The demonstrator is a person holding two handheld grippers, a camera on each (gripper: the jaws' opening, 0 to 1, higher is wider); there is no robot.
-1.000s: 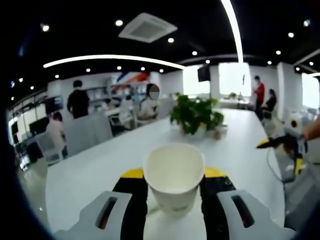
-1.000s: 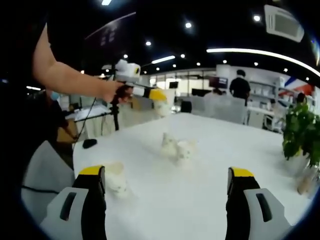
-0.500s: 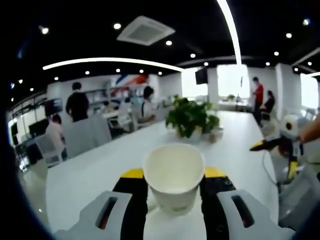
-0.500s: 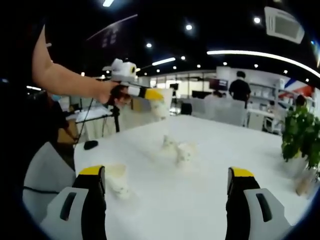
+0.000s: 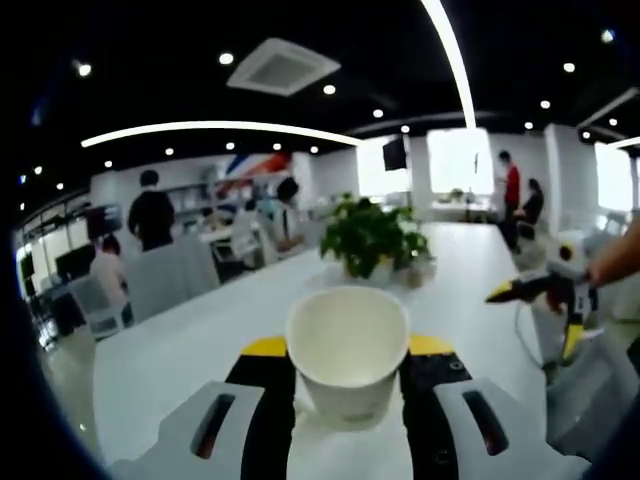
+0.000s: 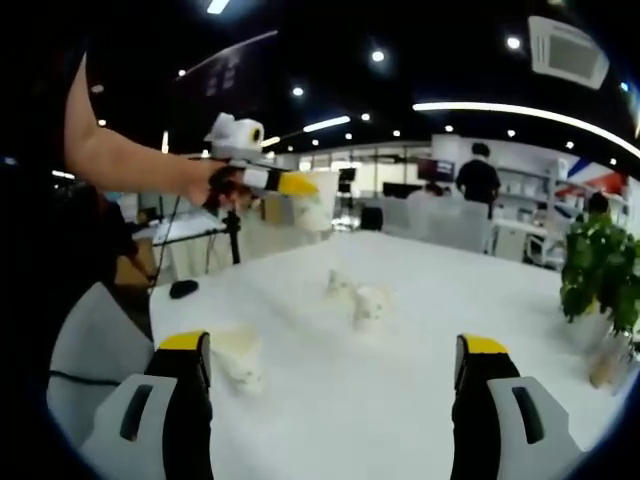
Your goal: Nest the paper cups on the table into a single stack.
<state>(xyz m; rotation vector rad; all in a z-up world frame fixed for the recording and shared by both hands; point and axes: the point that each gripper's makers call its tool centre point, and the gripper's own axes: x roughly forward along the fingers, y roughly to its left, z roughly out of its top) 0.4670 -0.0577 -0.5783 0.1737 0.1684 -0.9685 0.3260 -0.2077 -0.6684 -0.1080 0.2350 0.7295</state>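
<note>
A plain white, tapered paper cup, smooth and open-mouthed, sits clamped upright in the left hand-held gripper above the glossy white table. The right hand-held gripper is spread wide, holding nothing, over three blurred white cups on the table.

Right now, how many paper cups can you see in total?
4, though blur may hide more: one held in the left gripper, one on the table near the right gripper's left jaw, two mid-table.
</note>
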